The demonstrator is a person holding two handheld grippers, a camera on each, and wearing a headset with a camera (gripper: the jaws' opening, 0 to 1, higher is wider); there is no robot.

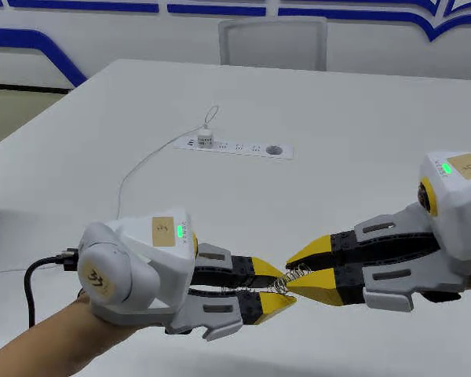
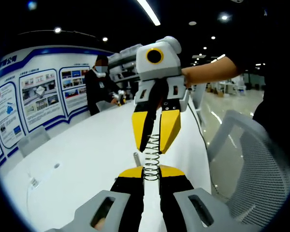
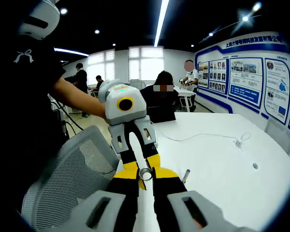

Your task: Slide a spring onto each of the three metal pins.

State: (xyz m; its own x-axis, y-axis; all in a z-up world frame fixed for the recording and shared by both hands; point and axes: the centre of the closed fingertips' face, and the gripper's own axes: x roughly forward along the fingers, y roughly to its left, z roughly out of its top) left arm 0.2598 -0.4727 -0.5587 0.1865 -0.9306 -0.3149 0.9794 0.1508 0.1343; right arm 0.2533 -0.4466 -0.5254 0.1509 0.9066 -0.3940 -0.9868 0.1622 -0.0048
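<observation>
1. Left gripper [image 1: 279,289], lower centre of the head view. Its yellow-tipped jaws are drawn narrow, pinching one end of a thin coiled steel spring [image 2: 152,157].
2. Right gripper [image 1: 292,275] comes in from the right edge. Its jaws are likewise narrow, closed on the spring's other end. The spring hangs in the air between the two tips, above the white table [image 1: 337,141].
3. The spring's long axis runs tip to tip; in the right gripper view I look straight down its bore.
4. One short grey metal pin [image 2: 137,158] shows just left of the spring in the left gripper view and just right of the jaws in the right gripper view. It is near the spring, not touching. I cannot tell whether it is standing or lying.
5. My read: the pin sits beside mid-spring, off its axis, so neither gripper is clearly nearer. Bore and pin need lining up before any slide.
</observation>
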